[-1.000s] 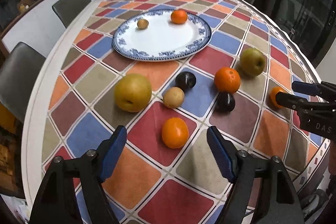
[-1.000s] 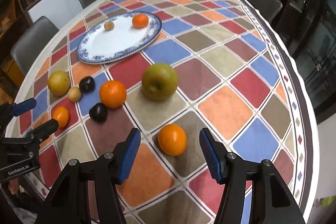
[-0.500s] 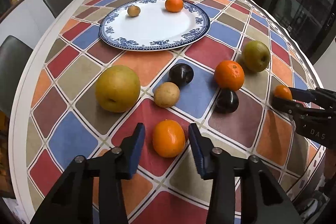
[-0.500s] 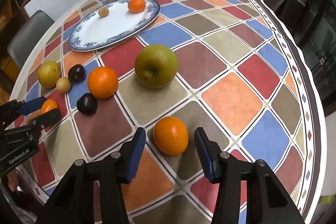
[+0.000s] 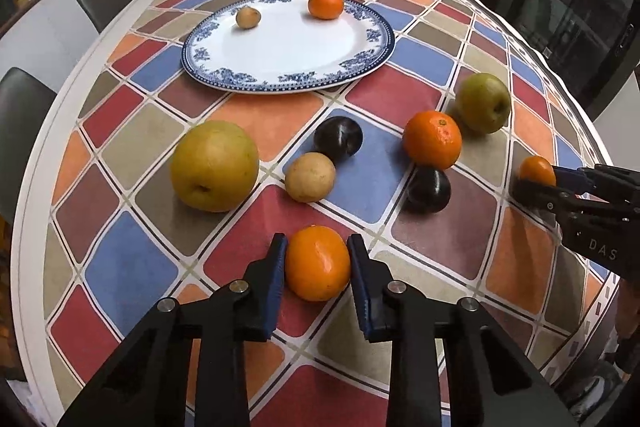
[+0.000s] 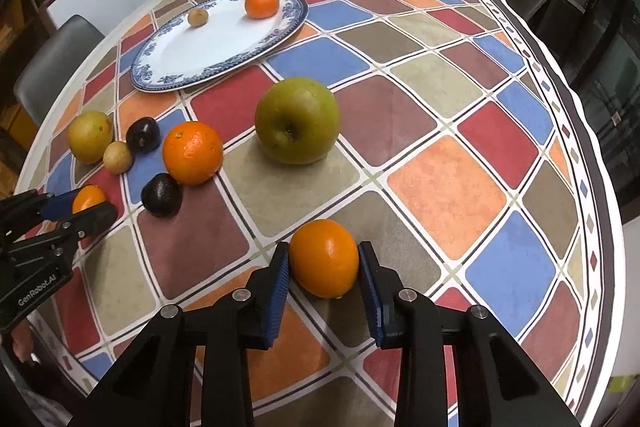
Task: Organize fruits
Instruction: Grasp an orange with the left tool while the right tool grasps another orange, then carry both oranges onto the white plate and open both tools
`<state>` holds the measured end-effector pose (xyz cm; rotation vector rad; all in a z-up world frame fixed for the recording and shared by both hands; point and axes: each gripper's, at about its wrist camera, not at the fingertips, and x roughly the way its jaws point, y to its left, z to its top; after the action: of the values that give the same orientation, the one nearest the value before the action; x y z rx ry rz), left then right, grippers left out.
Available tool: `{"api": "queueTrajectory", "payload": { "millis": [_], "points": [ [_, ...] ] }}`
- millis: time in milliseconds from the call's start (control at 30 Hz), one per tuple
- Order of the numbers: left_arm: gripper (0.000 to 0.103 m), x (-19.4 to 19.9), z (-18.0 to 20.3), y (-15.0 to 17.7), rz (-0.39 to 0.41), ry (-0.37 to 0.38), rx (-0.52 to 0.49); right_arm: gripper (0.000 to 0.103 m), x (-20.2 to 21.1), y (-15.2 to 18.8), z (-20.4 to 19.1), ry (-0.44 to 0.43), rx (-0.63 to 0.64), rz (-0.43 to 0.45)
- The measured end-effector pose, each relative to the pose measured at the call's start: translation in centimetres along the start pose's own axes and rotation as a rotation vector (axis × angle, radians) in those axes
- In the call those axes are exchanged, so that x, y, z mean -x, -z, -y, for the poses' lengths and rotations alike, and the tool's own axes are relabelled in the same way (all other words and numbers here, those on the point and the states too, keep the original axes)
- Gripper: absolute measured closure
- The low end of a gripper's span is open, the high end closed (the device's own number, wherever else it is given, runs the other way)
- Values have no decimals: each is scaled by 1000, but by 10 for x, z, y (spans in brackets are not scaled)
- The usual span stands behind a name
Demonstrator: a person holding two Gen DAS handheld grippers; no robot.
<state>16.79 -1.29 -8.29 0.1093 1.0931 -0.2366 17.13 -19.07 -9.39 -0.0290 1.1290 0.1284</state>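
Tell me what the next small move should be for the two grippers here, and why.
Probably lift both straight up a little. The left gripper has its blue pads against a small orange, and the right gripper likewise pinches another orange; both fruits sit on the tablecloth. The blue-rimmed plate, holding two fruits, has bare room and looks like the destination.

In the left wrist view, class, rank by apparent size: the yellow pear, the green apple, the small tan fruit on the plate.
1. Yellow pear, largest.
2. Green apple, though it lies farther off, so true size is unsure.
3. Small tan fruit on the blue-rimmed white plate, smallest.
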Motion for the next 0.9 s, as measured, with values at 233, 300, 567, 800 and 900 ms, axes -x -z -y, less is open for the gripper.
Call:
{"api": "queueTrajectory", "payload": {
  "millis": [233,300,567,800,900],
  "points": [
    [73,19,1,-1,55,-2,-4,69,17,-2,-7,-36,23,49],
    [73,26,1,-2,74,-2,-6,69,23,-4,-10,-54,31,67],
    [73,58,0,-17,167,-4,-14,69,50,-21,-22,-138,81,157],
    [73,81,-5,-36,241,-14,-21,69,68,-44,-30,-209,102,226],
    [73,85,-9,-44,261,-20,-15,69,74,-55,-36,-227,126,257]
  ]
}}
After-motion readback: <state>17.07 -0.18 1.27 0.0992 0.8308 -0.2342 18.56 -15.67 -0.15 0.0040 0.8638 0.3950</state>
